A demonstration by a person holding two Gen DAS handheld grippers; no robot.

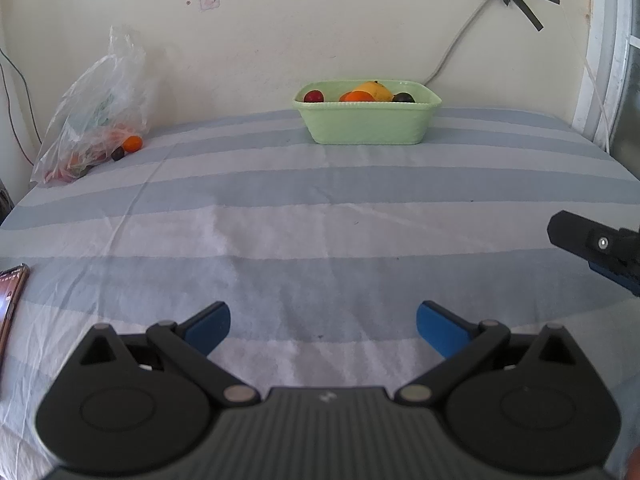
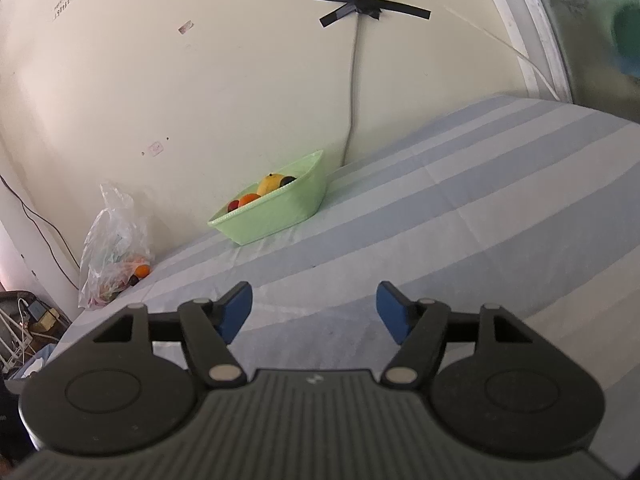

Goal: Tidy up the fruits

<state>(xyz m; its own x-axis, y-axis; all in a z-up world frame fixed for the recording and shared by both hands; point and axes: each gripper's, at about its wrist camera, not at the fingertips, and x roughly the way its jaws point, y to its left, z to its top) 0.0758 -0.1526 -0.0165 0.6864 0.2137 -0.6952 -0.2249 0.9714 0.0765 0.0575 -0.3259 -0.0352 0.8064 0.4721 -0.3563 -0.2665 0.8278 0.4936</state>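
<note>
Your left gripper (image 1: 323,330) hovers low over the striped bed (image 1: 280,216), jaws wide apart, nothing between them. Your right gripper (image 2: 315,312) is likewise over the bed, jaws apart and empty; its tip (image 1: 592,240) shows at the right edge of the left view.

Green tub (image 1: 366,128) sits at the far edge of the bed against the wall. In it: yellow fruit (image 1: 374,90), orange (image 1: 358,96), red fruit (image 1: 313,97), dark fruit (image 1: 403,98).

Plastic bag (image 1: 92,116) lies at the far left of the bed, well apart from the tub. At its mouth: a second orange (image 1: 132,143) and a dark fruit (image 1: 118,154) beside it. More contents inside the bag, too blurred to name.

Phone (image 1: 12,300) at the left edge.
</note>
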